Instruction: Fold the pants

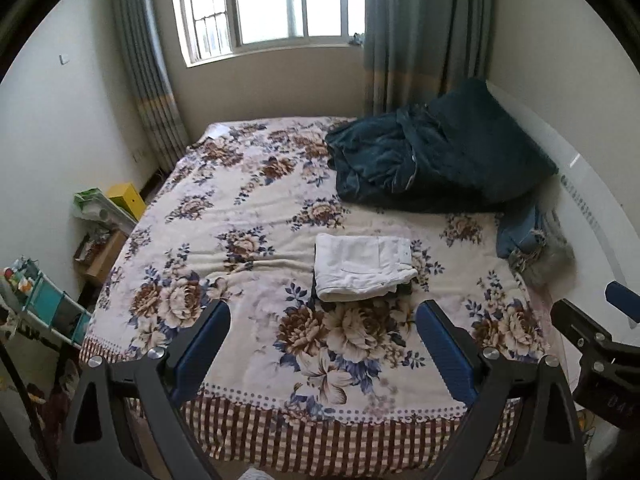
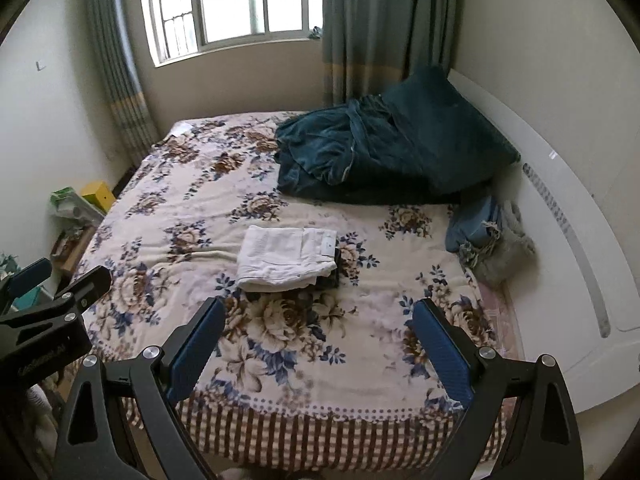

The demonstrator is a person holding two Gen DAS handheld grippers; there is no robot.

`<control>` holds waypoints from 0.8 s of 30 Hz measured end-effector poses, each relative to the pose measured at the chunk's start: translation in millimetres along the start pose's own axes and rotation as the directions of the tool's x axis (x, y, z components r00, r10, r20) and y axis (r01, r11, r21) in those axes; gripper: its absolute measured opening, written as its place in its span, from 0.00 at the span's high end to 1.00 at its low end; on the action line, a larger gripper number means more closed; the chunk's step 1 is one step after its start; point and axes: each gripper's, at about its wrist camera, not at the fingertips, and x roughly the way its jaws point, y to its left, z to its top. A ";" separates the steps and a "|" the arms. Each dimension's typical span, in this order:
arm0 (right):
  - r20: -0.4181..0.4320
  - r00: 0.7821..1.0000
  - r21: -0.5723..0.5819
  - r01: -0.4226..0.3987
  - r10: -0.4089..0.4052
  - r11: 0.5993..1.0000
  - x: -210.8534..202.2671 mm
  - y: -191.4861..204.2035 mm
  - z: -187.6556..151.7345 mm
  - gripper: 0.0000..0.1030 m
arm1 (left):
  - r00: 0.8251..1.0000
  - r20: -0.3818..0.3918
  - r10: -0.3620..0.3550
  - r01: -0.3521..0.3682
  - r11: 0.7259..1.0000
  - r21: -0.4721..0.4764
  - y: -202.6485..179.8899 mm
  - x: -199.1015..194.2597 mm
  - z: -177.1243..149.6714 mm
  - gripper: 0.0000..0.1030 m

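Left wrist: white pants (image 1: 362,266) (neatly folded)

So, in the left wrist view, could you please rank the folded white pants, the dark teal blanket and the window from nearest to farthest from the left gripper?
From the left gripper, which is open:
1. Folded white pants, mid-bed, just ahead.
2. Dark teal blanket, heaped far right on the bed.
3. Window, on the back wall.

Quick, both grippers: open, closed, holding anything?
Left gripper: open, empty, held back from the folded white pants.
Right gripper: open, empty, also clear of them.
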 end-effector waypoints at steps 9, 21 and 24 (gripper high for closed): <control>0.025 0.999 -0.001 -0.036 0.036 0.999 -60.9 4.3 -10.0 0.06 | 0.998 0.066 0.021 -0.021 1.000 -0.001 7.3 -57.7 -13.3 0.08; 0.063 0.996 0.017 -0.058 0.057 0.998 -61.4 2.4 -6.6 0.03 | 0.993 0.112 0.023 -0.020 1.000 -0.020 13.0 -64.0 -15.9 0.00; 0.065 0.997 0.027 -0.037 0.036 0.999 -51.7 0.7 -4.6 0.02 | 0.993 0.115 0.032 -0.030 0.999 -0.025 12.3 -56.3 -14.4 0.00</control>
